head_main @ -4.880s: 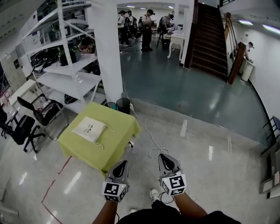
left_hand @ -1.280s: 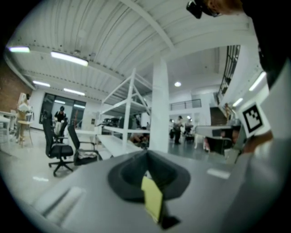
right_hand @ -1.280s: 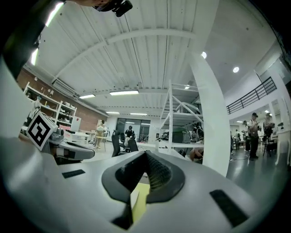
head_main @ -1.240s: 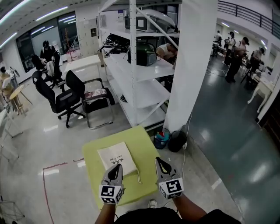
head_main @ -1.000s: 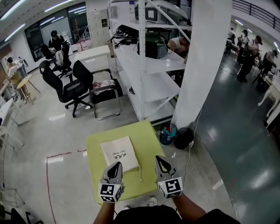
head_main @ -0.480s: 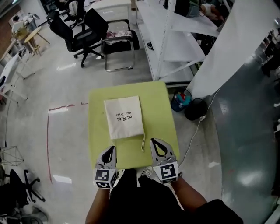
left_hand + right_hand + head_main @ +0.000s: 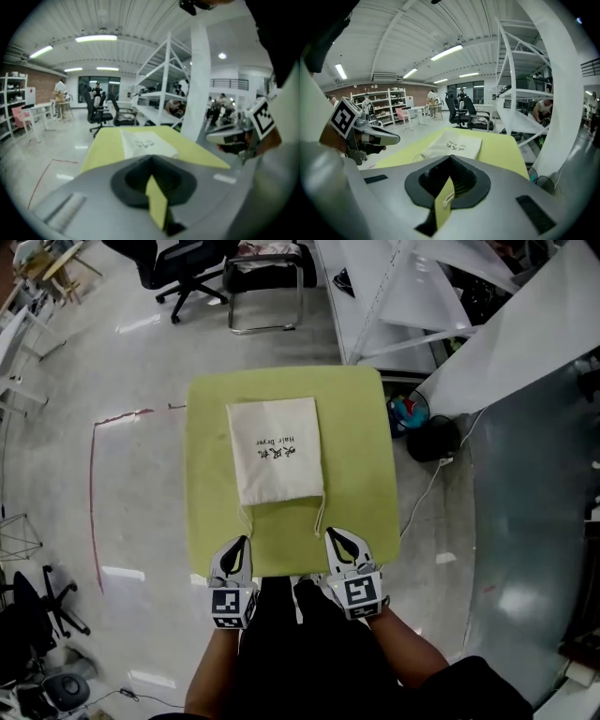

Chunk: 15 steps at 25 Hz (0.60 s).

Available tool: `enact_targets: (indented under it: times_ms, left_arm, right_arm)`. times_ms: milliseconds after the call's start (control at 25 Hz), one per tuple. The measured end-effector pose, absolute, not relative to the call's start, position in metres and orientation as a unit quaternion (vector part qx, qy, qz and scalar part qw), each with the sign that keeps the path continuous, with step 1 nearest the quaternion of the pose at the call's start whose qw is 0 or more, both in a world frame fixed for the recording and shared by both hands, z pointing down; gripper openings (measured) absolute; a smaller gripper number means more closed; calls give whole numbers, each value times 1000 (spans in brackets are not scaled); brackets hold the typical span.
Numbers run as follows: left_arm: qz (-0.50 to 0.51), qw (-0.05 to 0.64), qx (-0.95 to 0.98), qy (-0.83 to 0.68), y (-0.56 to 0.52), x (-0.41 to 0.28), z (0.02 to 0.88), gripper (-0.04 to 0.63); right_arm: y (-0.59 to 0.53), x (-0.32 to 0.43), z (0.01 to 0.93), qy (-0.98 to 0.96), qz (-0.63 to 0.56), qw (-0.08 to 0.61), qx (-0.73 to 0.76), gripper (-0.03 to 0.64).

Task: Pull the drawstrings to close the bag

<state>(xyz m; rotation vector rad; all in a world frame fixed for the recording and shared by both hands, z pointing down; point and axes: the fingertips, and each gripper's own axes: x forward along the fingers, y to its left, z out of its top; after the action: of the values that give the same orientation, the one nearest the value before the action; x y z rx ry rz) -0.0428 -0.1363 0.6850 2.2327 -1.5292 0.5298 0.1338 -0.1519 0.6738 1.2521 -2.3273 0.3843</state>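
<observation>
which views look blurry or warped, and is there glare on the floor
Head view: bag and green table sharp, edges fisheye-bent, light streaks glaring on the glossy floor. Left gripper view: left hand-held gripper soft up close, dark round vignette. Right gripper view: same vignette, white pillar bowed into a curve.

The white bag in the middle of the head view has small dark print that lies sideways. One line says "Hair Dryer". The bigger marks next to it are too small to read.
</observation>
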Motion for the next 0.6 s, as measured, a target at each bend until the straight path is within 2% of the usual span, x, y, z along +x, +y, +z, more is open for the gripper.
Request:
enact_targets:
  times_ms: [120,160,200,240,320,440,480,520,560,600]
  left_arm:
    - [206,209,787,-542,-132,-47,712,5]
    - [218,213,787,-537,-129,-48,721,31]
    - [232,217,786,-531,-126,-48,731,116]
    - [245,222,784,-525,-123,-49,740,164]
    - [262,232,781,-516,-120,-50,752,204]
    - [280,248,774,-512,-115,-55,770,232]
    - [286,253,772,-509,-113,-56,776,236]
    - [292,256,771,-505,-112,-57,782,243]
    - [297,258,772,-500,-111,-57,786,244]
    - [302,258,774,-493,-111,-57,790,244]
  right_arm:
    - [-143,135,705,-839,168,252,452,-8]
    - [-141,134,713,-837,174,258,450,-8]
    - [-139,133,720,-836,179,264,448,-8]
    - [-137,132,727,-835,186,269,443,-8]
    - [-131,127,742,-833,204,283,429,-8]
    - [-120,120,767,-831,225,308,405,-6]
    - [-117,118,774,-829,232,315,399,16]
    - [-116,117,781,-827,238,321,396,87]
    - [-115,117,786,-823,242,328,396,121]
    - [-115,118,790,-820,243,333,397,131]
